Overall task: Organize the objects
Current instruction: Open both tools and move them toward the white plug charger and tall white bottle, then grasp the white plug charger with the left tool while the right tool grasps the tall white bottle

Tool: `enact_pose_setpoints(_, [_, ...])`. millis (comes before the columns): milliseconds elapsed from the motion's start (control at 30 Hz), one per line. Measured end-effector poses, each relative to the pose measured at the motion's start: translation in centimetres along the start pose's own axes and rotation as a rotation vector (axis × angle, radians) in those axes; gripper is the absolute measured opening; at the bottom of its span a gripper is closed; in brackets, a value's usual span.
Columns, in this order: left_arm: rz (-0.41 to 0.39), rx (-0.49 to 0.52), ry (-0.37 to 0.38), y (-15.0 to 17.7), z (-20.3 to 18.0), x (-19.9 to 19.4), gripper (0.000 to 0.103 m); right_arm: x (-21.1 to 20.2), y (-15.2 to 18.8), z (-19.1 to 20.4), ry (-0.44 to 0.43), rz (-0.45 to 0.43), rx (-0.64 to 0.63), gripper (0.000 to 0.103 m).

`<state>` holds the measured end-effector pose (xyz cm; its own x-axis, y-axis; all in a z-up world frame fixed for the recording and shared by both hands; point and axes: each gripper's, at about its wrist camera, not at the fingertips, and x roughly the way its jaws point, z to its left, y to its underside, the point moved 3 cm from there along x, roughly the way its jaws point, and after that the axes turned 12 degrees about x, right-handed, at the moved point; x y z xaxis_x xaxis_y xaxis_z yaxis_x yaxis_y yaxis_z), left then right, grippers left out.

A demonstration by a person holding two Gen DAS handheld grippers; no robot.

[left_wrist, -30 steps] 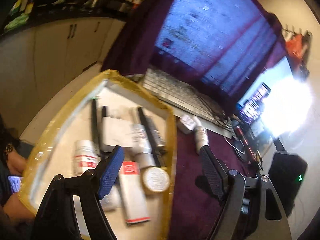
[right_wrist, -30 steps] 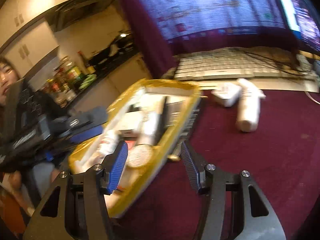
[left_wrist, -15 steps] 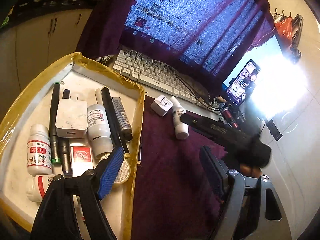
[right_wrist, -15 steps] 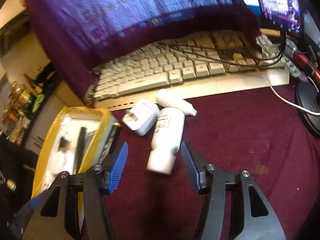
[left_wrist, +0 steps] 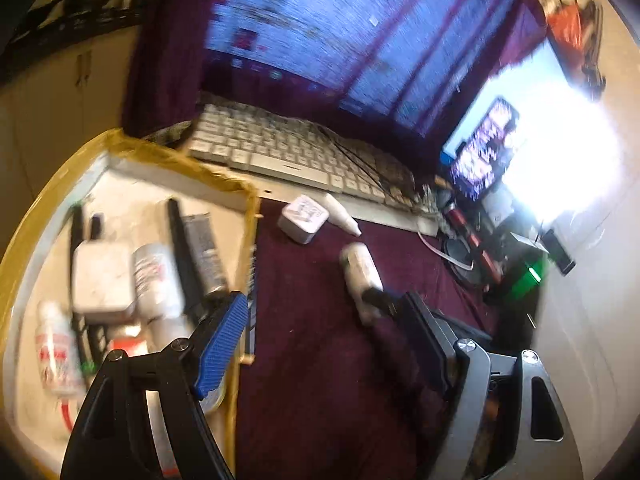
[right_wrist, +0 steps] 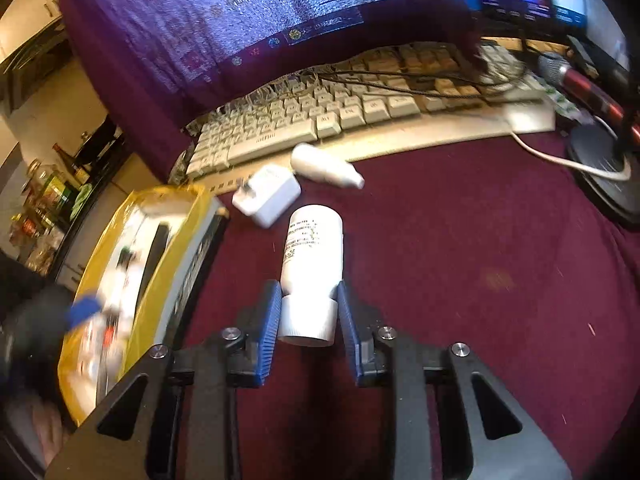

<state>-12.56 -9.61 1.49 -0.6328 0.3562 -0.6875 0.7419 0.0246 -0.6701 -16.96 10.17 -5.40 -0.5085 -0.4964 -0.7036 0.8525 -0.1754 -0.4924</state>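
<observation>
Sitting beside the keyboard, yellow tray is holding bottles, pens; right gripper closing w/ white bottle between pads; left gripper gaping, empty.

White items on the maroon cloth beside a yellow-rimmed tray

A white cylindrical plastic bottle with black label print lies on its side, cap end nearest the camera. Beyond it lie a white square plug adapter and a small white dropper bottle. The yellow-taped white tray holds more bottles, tubes and pens.
</observation>
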Motion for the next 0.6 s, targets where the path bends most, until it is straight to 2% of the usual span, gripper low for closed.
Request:
enact_pose_setpoints(67, [0.038,0.048,0.018,-1.4,-1.1,1.5,0.073,-1.1,0.8,-0.6,0.001,-0.019,-0.016,0.027])
enact_pose_setpoints(233, [0.128,0.175,-0.018,-5.1,-3.3,6.2,0.073,-2.1,1.3,-1.5,-0.002,-0.060,-0.033,0.027])
enact_pose_setpoints(400, [0.203,0.284,-0.167,-6.9,-3.8,11.1,0.073,-2.2,1.1,-2.0,-0.024,-0.068,-0.015,0.027])
enact_pose_setpoints(600, [0.251,0.295,-0.238,-8.1,-1.9,14.5,0.073,-1.8,1.0,-2.0,-0.026,-0.061,0.004,0.027])
